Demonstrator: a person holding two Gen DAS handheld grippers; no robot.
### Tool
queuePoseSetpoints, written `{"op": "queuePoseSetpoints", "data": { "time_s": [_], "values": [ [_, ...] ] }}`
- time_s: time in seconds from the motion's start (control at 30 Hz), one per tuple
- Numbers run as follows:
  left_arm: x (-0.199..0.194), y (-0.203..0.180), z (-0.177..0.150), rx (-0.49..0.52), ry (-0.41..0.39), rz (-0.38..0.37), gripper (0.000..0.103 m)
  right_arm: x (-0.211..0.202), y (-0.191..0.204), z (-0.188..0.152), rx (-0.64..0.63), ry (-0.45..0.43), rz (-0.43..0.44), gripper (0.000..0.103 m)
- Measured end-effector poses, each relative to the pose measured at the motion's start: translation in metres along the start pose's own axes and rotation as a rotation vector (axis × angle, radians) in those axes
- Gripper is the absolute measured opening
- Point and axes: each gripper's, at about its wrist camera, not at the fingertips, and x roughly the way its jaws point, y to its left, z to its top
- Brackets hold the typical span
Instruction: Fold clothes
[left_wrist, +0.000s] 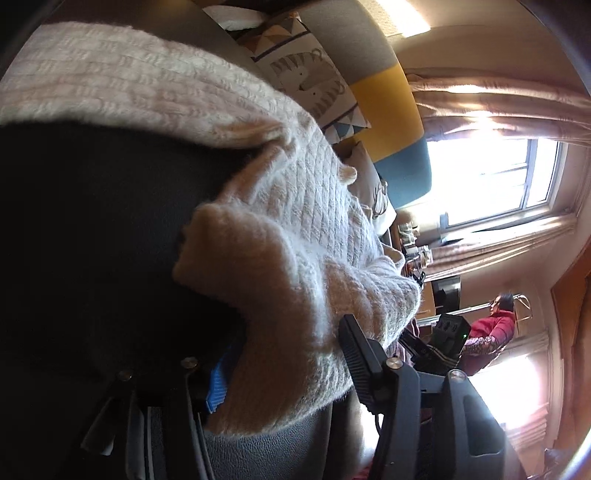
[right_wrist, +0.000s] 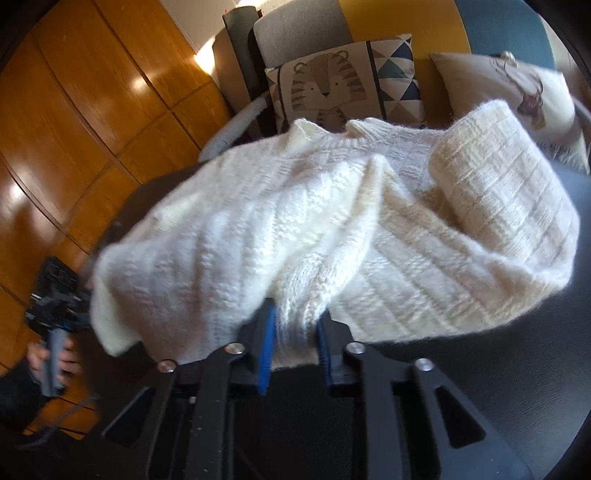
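Cream-white cable-knit wool sweater (right_wrist: 332, 221) lies bunched on the round black table (right_wrist: 535, 369), spilling over the near edge and the edge beside the wooden wall panels. My right jaws (right_wrist: 295, 328) are pressed onto a fold of its hem between the blue pads (right_wrist: 271, 332), at the near edge; this grip, I judge, gives me a corner to carry across for a fold. My left jaws (left_wrist: 280, 354) stand spread, a loose knit flap between them; the black finger (left_wrist: 364, 354) appears clear of the wool, so nothing is clamped there. In the right wrist view my left hand (right_wrist: 55, 362) holds that tool just beyond the table edge beside the wall panels. One rolled sleeve (right_wrist: 491, 177) rests toward the far edge, near the tiger-print cushion (right_wrist: 332, 85), so the garment is not yet flat.
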Motion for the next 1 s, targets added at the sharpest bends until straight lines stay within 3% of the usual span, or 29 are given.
{"op": "queuePoseSetpoints", "data": {
  "time_s": [0.1,0.3,0.57,0.87,1.0],
  "values": [
    [0.012,0.002,0.003,-0.024,0.027,-0.007,0.05,-0.004,0.0,-0.003,0.048,-0.011,0.065,0.015],
    [0.005,-0.008,0.001,0.005,0.014,-0.041,0.026,-0.025,-0.002,-0.012,0.158,-0.041,0.186,0.01],
    [-0.037,-0.021,-0.014,0.045,-0.002,-0.075,0.023,-0.084,0.019,-0.053,0.224,-0.08,0.276,0.01],
    [-0.072,-0.017,-0.053,0.021,0.054,-0.058,0.023,-0.138,0.035,-0.148,0.318,-0.058,0.23,0.01],
    [-0.086,0.001,-0.068,0.0,0.043,0.002,0.025,-0.136,0.024,-0.179,0.339,-0.009,0.065,0.013]
  ]
}}
